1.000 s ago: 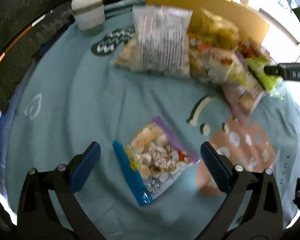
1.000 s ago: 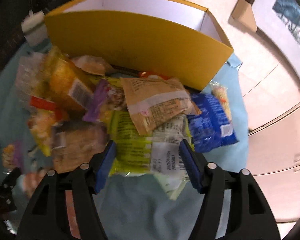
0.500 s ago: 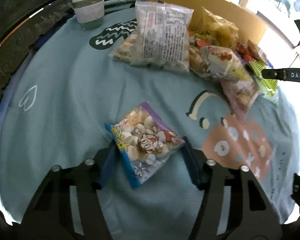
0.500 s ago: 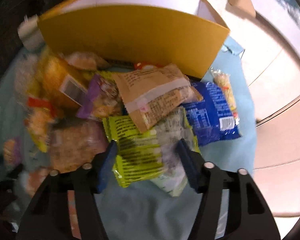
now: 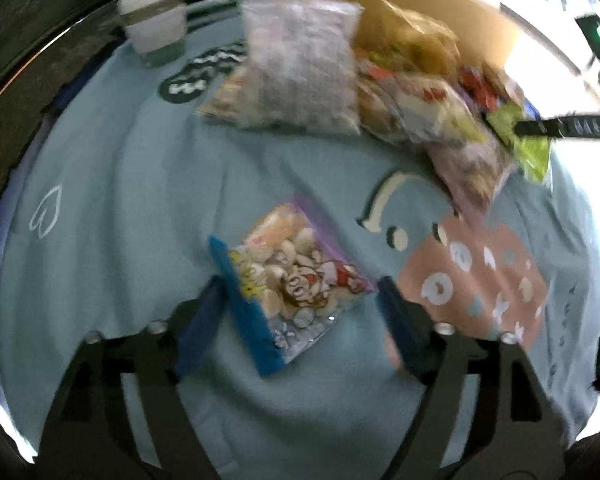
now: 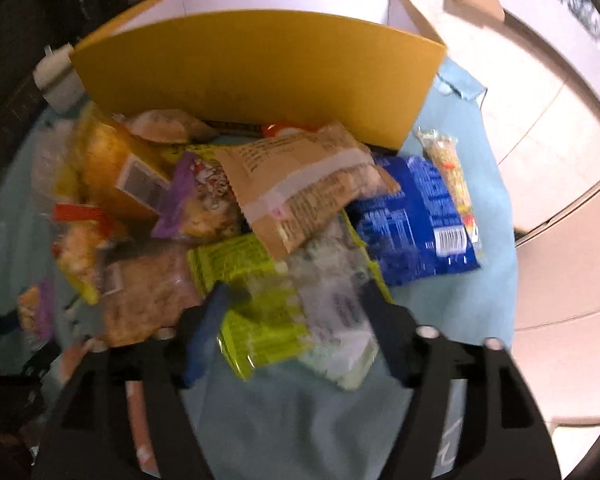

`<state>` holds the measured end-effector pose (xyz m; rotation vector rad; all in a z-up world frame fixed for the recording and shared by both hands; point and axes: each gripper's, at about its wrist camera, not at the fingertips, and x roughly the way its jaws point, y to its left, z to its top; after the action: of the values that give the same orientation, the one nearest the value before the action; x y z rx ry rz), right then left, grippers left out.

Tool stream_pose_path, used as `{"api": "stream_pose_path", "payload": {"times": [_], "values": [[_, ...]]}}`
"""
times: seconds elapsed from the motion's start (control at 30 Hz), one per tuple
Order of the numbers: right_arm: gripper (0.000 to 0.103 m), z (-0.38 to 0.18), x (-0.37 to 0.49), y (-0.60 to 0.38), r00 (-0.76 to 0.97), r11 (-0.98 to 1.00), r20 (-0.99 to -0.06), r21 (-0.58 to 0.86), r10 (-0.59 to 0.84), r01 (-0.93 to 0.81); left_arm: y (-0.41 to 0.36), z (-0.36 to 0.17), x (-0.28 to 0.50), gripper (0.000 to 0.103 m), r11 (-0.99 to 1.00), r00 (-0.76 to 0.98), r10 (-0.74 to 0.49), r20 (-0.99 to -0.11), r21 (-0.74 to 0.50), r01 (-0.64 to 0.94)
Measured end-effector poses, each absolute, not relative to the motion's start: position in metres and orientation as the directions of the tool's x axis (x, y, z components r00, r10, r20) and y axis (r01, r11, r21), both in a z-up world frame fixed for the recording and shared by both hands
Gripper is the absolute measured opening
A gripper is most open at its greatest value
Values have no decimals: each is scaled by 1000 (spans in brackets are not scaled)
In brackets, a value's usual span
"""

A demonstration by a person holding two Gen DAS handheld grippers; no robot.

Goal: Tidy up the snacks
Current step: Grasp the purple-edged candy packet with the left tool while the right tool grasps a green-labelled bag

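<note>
The left gripper (image 5: 300, 312) points down at a light blue printed cloth (image 5: 120, 200), and a small bag of marshmallows (image 5: 288, 284) with a blue edge and a purple edge lies between its blue pads. Its jaws have just been opening; the left pad sits just beside the bag's blue edge and the right pad stands a little apart from the purple corner, so the jaws are spread and not pressing on the bag. Ahead of this gripper, past a stretch of bare cloth, a clear bag with printed text (image 5: 304, 72) leans on a heap of other snack packs. Ahead and to the left stands a white cup with a green band (image 5: 156, 28).

The right gripper (image 6: 296, 320) points down at the near edge of the snack heap. A lime green packet (image 6: 256, 304) and a clear wrapper (image 6: 336, 320) overlapping it lie between its pads. Its jaws have also just been opening, and they stand parted around the two packs; blur hides whether a pad touches them. Just ahead, a brown paper packet (image 6: 300, 192) lies on top of the heap, with a dark blue packet (image 6: 416, 220) ahead to the right. Beyond the heap stands a yellow cardboard box (image 6: 260, 76), open at the top.
</note>
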<state>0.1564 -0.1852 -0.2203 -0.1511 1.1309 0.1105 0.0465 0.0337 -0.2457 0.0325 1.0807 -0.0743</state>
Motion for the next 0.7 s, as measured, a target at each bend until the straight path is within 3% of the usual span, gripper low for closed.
{"api": "stream_pose_path", "payload": {"times": [0.03,0.17,0.2,0.27,0.3,0.4,0.5,0.7], "values": [[72,-221,157,-179,417,979,-909,-80,5,-186,31,-246,46,82,997,470,-37,-882,2,81],[48,-215,154,-176,372,969,-927,-55,39,-239,45,-240,43,56,996,479,-77,-874,-50,69],[44,-213,153,-180,361,970,-931,-34,56,-240,50,-239,42,55,994,478,-104,-872,-83,66],[22,-207,150,-191,340,974,-935,25,104,-227,57,-237,41,51,991,473,-133,-871,-117,64],[21,-206,147,-200,313,972,-936,94,159,-214,60,-236,40,51,990,474,-144,-869,-131,60],[23,-211,137,-226,269,951,-914,275,304,-143,61,-236,36,51,988,478,-151,-865,-135,68],[44,-211,128,-254,324,938,-886,348,331,-7,59,-237,34,51,989,479,-145,-866,-126,71],[56,-230,105,-266,300,875,-854,472,426,103,55,-239,36,51,990,474,-137,-870,-111,83]]}}
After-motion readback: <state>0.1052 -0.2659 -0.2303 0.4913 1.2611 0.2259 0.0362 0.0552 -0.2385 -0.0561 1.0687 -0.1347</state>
